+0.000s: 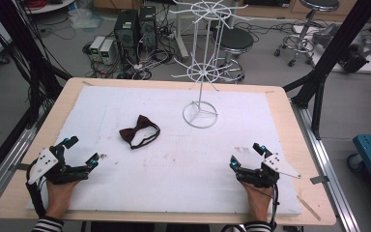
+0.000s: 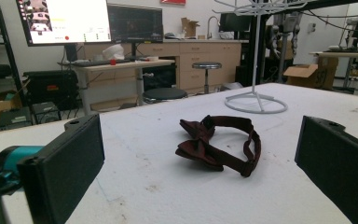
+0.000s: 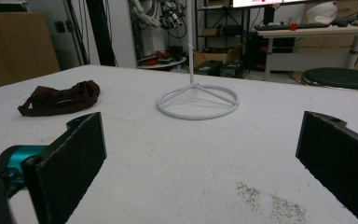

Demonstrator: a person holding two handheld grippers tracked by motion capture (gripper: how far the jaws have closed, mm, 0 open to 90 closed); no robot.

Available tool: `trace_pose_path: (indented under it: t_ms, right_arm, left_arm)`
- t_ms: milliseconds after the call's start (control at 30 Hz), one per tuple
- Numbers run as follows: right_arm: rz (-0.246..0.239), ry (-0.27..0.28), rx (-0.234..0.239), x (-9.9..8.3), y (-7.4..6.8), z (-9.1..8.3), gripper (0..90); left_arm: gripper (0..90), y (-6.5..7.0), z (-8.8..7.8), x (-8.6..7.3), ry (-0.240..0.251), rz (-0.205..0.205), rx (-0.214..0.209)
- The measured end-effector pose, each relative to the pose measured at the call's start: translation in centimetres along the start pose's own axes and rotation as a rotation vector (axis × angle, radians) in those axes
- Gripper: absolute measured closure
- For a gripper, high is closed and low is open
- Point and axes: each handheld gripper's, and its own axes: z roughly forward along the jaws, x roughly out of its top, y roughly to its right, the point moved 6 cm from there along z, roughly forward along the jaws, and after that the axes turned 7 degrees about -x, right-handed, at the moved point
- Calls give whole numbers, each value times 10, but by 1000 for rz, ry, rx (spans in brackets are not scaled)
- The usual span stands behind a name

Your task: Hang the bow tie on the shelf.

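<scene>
Resting on the white foam board (image 1: 174, 164), your left gripper (image 1: 80, 151) and right gripper (image 1: 245, 155) gape empty, the dark maroon fabric bow tie (image 1: 139, 131) lying well ahead, beside the white wire stand (image 1: 200, 115).

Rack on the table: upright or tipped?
Upright. The white wire rack stands on its ring base flat on the white mat, pole vertical, apart from the bow tie.

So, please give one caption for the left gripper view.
Open left claw faces a dark red bow tie lying before a white wire rack.
</scene>
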Motion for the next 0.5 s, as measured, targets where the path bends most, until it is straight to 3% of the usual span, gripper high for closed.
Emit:
trace_pose_path:
  t_ms: [500]
  right_arm:
    - [-4, 4, -5, 0, 0, 0, 9]
  left_arm:
    - [17, -1, 0, 0, 0, -1, 0]
